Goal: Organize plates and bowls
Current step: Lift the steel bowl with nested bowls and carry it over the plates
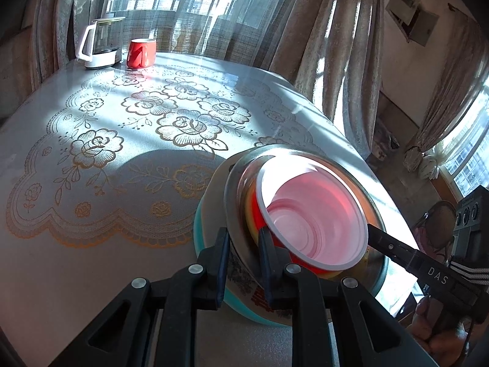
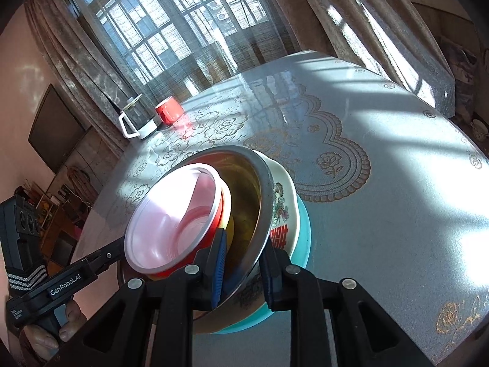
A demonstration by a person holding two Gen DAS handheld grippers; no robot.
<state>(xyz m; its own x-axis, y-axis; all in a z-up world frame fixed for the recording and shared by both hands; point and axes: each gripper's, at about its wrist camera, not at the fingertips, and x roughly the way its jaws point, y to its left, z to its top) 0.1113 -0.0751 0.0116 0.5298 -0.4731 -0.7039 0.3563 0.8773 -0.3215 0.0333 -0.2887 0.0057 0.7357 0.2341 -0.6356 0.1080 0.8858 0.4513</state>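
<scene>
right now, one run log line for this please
left gripper: shut on bowl stack rim | right gripper: shut on opposite rim | stack: nested, tilted | mug, kettle: far side of table

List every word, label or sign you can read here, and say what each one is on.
"DAS" – on the black body of the right gripper, seen from the left wrist camera.
"GenRobot.AI" – on the black body of the left gripper, seen from the right wrist camera.
Small white print below that on the same body – too small to read.
Red characters on the floral bowl – partly hidden, not readable.
</scene>
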